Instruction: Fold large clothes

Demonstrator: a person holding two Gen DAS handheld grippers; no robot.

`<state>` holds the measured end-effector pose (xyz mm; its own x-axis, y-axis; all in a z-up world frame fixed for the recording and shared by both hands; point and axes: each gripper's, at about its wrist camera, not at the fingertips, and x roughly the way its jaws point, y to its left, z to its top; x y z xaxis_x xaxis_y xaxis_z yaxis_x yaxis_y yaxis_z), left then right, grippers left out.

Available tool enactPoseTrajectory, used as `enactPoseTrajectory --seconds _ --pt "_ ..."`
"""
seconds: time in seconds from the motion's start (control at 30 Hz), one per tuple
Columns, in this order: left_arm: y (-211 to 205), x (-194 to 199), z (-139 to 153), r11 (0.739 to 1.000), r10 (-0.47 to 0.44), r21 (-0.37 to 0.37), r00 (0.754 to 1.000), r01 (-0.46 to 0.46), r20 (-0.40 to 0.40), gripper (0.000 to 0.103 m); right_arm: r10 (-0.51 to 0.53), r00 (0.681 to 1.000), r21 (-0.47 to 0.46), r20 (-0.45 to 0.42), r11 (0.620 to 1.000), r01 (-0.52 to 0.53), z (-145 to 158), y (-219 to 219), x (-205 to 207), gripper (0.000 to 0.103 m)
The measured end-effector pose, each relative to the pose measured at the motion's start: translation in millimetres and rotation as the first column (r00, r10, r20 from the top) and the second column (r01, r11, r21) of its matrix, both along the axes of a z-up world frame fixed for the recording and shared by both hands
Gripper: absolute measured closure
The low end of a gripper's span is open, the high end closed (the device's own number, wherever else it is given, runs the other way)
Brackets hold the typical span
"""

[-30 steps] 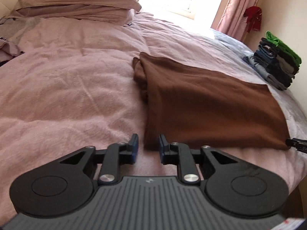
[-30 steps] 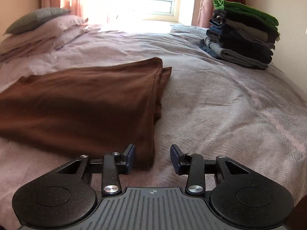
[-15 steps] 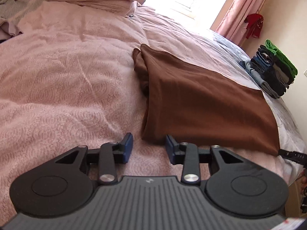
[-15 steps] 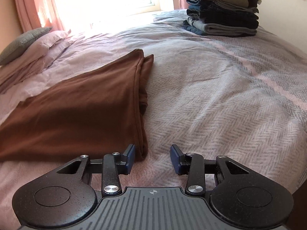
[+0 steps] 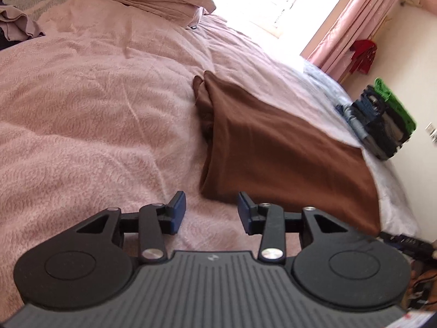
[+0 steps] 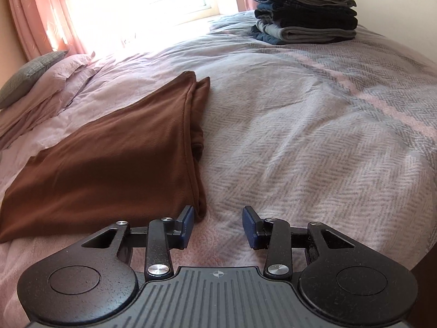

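A plain brown garment (image 5: 275,147) lies folded flat into a long rectangle on the pink bedspread (image 5: 90,114), its layered side edges showing along one long side, near the bed's foot edge, while a stack of folded clothes (image 6: 306,11) sits toward a far corner.

No readable text, label or number appears in either view. Each gripper body carries only a small embossed emblem, without letters.
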<state>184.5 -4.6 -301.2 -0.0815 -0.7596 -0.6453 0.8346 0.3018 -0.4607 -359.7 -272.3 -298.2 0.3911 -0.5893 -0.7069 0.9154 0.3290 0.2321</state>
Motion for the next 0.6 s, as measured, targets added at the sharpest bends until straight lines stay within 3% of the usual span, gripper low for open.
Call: enactPoseTrajectory --seconds 0.23,0.37,0.47,0.5,0.57,0.6 --pt "-25 16 7 0.999 0.013 -0.049 0.998 -0.017 -0.066 0.062 -0.043 0.998 0.015 0.041 0.999 0.043 2 -4 -10 0.067" --pt "-43 21 -4 1.000 0.011 -0.015 0.996 -0.012 -0.089 0.059 -0.073 0.987 0.036 0.145 0.997 0.069 3 -10 -18 0.067" --pt "-44 21 -8 1.000 0.019 -0.007 0.996 -0.020 -0.084 0.059 -0.097 0.947 0.071 0.307 0.994 0.079 2 -21 -27 0.063" --pt "-43 21 -8 1.000 0.020 -0.010 0.997 -0.021 -0.079 0.059 -0.109 0.924 0.095 0.366 0.992 0.079 -2 -26 -30 0.059" --pt "-40 23 -7 0.999 0.030 -0.012 0.997 -0.031 -0.073 0.059 -0.141 0.875 0.148 0.464 0.986 0.081 -11 -38 -31 0.041" --pt "-38 25 -7 0.999 0.035 -0.014 0.997 -0.036 -0.072 0.059 -0.151 0.855 0.167 0.497 0.983 0.076 -16 -45 -30 0.041"
